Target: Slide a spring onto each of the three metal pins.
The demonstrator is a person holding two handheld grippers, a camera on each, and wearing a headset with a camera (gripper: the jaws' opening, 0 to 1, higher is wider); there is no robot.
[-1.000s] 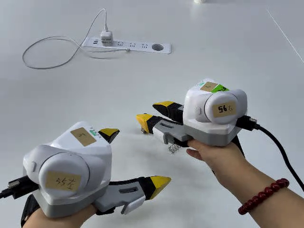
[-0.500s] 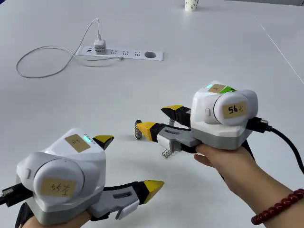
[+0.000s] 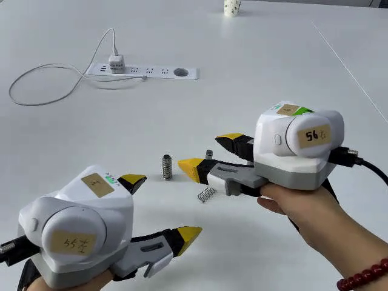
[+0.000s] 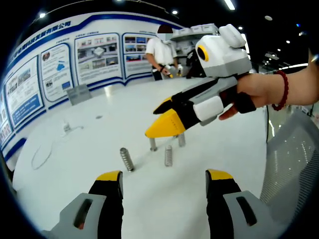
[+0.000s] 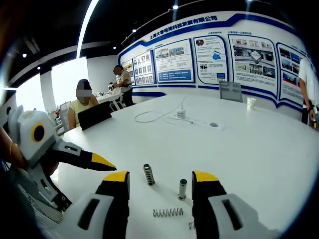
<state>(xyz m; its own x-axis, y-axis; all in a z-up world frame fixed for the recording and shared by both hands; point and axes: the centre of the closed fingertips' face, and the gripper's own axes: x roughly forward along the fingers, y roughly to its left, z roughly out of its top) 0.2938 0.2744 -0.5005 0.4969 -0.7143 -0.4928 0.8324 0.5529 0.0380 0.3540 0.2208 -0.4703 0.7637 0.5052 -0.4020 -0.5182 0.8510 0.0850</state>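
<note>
You are drawing the right gripper (image 3: 202,151) back from the sprung pin (image 3: 167,167). Half a second ago its lower yellow tip was sitting just beside that pin, and now the two are standing apart. The pin is standing upright on the white table (image 3: 273,73), wearing its spring. The right jaws are spread and empty. A loose spring (image 3: 207,194) is lying just below them, near a bare pin (image 3: 209,154). Your left gripper (image 3: 170,205) is hovering nearer you, spread and empty. One pin looks done.
</note>
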